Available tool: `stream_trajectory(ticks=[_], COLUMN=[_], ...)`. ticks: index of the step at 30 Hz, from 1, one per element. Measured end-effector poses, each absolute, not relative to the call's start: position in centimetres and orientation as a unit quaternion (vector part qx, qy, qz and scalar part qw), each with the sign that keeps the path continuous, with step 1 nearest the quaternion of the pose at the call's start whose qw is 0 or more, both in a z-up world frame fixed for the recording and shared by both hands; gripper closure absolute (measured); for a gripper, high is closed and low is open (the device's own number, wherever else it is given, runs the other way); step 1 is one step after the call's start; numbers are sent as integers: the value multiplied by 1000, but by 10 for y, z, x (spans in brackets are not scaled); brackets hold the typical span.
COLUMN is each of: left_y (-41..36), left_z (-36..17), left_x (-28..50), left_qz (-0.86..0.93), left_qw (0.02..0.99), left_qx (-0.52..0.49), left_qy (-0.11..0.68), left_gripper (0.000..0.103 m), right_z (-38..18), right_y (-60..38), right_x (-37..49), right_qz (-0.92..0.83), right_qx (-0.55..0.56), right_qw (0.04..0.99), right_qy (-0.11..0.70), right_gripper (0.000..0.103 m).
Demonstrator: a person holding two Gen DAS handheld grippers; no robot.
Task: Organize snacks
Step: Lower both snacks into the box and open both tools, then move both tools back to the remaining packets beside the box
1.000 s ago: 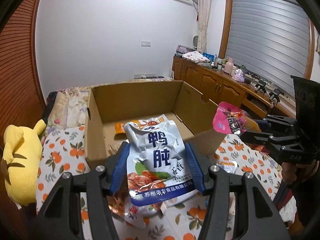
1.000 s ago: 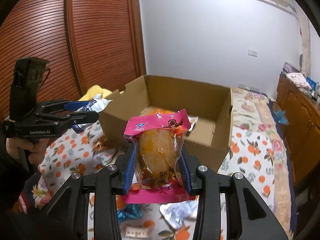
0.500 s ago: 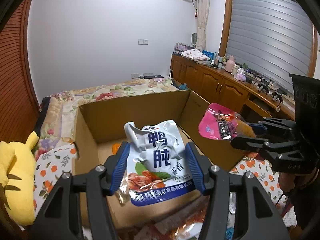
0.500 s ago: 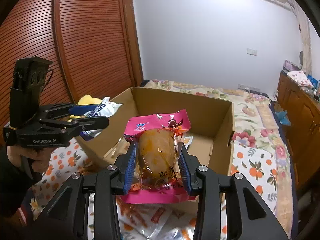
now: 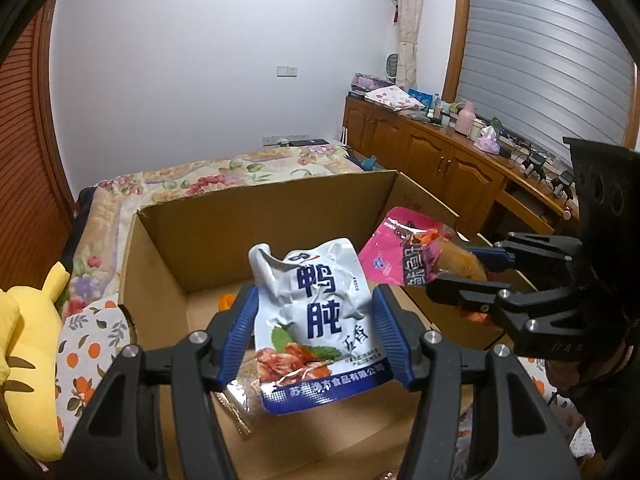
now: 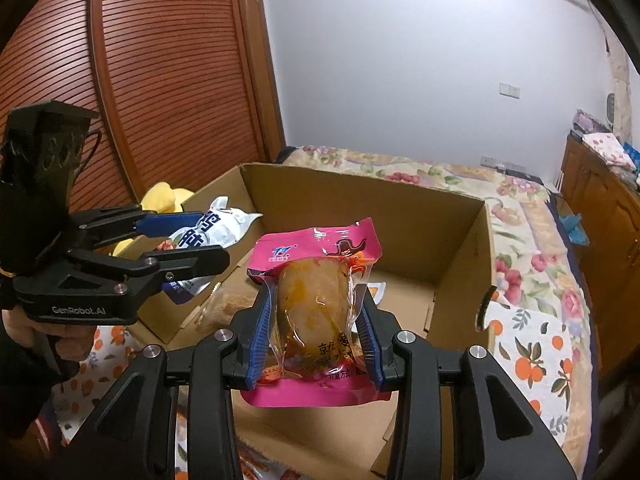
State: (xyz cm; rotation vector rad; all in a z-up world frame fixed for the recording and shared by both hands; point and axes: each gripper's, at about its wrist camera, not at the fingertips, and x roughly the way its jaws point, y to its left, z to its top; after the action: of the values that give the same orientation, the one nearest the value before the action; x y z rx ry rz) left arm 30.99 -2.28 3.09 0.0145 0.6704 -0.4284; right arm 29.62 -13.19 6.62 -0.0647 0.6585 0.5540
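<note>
Left tongs [image 5: 316,334]: matte black linkage arms, angular and paired; ribbed blue fingers [image 5: 240,330] along the inner faces; round silver screw heads at each pivot; seen from the right wrist view [image 6: 200,240], white lettering "GenRobot.AI" along the black body, triangular cut-outs in the frame, tall black housing with round holes above the handle. Right tongs [image 6: 316,336]: same black linkage, same ribbed blue fingers [image 6: 262,334], silver screws at the pivots; from the left wrist view [image 5: 456,272], faint embossed lettering on the lower frame, unreadable; black perforated housing behind. Left hand [image 6: 60,340]: dark sleeve at the wrist, red trim lower down.
</note>
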Motion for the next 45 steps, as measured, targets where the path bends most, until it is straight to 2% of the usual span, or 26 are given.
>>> stream_trajectory(ticks=[16,19,21,25,32,36,45], left_y=[-14,-15,-14,-12,-7,-4,7], left_z=[32,32,33,37,48,54,42], left_x=[308,306,303,294,259,231,179], left_qz=[-201,-201,-200,-199,-204,-208,-209], left_qw=[925,925,925,926,929,931,928], left_qx=[2,5,5,3,8,10,14], left_qy=[321,323,323,321,309,298,309], left_gripper=[42,42,41,39,37,28,28], right_z=[57,54,57,66,89,94,83], right_y=[-124,-124,-123,-128,-144,-158,-183], right_x=[309,308,307,299,261,233,178], right_qz=[262,258,251,250,239,227,198], right_qx=[-39,-41,-40,-31,-20,-19,0], right_qw=[902,902,906,909,919,924,929], right_qy=[341,344,339,331,313,308,312], right_gripper=[61,57,51,48,46,45,42])
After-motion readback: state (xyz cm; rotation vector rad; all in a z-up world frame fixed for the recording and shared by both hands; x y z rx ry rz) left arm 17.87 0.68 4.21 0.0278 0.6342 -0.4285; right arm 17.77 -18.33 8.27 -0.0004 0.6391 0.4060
